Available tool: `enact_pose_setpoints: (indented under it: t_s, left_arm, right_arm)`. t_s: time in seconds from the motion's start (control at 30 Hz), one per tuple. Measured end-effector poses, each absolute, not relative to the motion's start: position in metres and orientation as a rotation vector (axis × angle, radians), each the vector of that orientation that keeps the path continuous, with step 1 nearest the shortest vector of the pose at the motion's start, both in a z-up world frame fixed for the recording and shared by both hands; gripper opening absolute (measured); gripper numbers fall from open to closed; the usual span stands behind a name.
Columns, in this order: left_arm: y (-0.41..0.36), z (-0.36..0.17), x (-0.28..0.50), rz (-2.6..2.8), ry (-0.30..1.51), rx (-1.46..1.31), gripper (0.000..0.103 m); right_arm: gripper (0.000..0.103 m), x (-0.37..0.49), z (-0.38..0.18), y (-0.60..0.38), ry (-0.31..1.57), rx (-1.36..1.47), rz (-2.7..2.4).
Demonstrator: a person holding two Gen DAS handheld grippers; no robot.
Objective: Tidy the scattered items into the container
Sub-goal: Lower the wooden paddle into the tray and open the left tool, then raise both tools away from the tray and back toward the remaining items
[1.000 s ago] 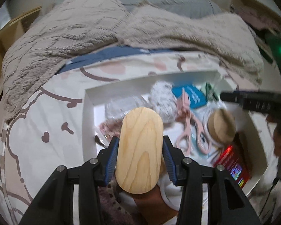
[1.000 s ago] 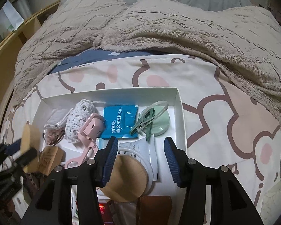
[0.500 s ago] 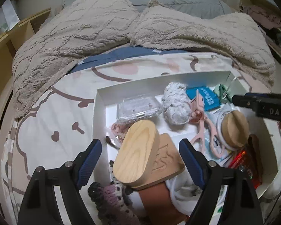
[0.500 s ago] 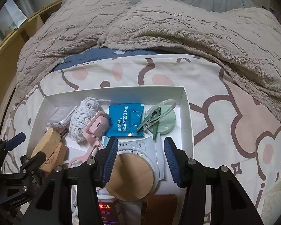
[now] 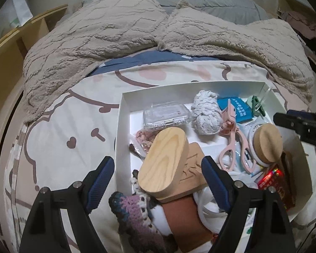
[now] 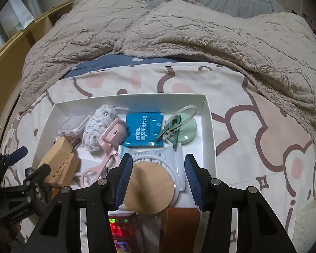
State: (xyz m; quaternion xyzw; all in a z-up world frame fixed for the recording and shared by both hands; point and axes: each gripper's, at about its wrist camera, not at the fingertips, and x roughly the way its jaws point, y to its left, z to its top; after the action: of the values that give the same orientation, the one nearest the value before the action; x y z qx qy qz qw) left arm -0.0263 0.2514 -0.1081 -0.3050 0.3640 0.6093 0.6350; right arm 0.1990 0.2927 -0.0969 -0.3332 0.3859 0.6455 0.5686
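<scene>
A white box point(image 5: 179, 92) on the bed holds several items. The oval wooden block point(image 5: 164, 158) leans tilted on a carved wooden piece point(image 5: 192, 168) at the box's near left. My left gripper point(image 5: 157, 162) is open just above it, fingers wide on both sides and clear of it. The right wrist view shows the same block point(image 6: 56, 154) beside my left gripper point(image 6: 32, 160). My right gripper point(image 6: 158, 158) is open over a jar with a wooden lid point(image 6: 149, 187) and grips nothing.
The box also holds a grey yarn ball point(image 5: 206, 113), pink eyelash curler point(image 5: 231, 139), clear case point(image 5: 166, 116), blue packet point(image 6: 144, 129), green clip point(image 6: 170, 126) and red packet point(image 5: 273, 181). A crocheted piece point(image 5: 132, 215) hangs at its near edge. A fluffy beige blanket point(image 6: 179, 31) lies behind.
My left gripper opened and let go of the oval wooden block, which now rests tilted in the box. The right gripper stayed where it was.
</scene>
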Motion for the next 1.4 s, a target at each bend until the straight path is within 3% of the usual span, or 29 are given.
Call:
enact_pose_setpoints:
  t_s: [0.03,0.1,0.23,0.3,0.37,0.5,1.4]
  left_arm:
    - [0.249,-0.106,-0.026,1.394,0.826,-0.698,0.085]
    - [0.245,-0.1,-0.024,1.394,0.809,-0.698,0.085]
    - [0.238,-0.09,-0.025,1.405,0.761,-0.708,0.089]
    - [0.235,-0.085,-0.027,1.423,0.737,-0.716,0.092]
    - [0.231,-0.08,-0.029,1.451,0.714,-0.719,0.097]
    - [0.222,-0.069,-0.032,1.476,0.651,-0.726,0.103]
    - [0.146,-0.017,-0.016,1.456,0.559,-0.629,0.103]
  right_arm:
    - [0.054,0.199,-0.095,0.289,0.906,-0.777,1.521]
    - [0.07,0.199,-0.09,0.284,0.913,-0.761,1.532]
    - [0.079,0.199,-0.08,0.273,0.883,-0.734,1.527]
    - [0.097,0.201,-0.076,0.267,0.873,-0.703,1.517]
    - [0.103,0.204,-0.073,0.262,0.873,-0.676,1.515]
    - [0.103,0.208,-0.068,0.255,0.868,-0.654,1.497]
    - [0.103,0.213,-0.014,0.177,0.703,-0.569,1.489]
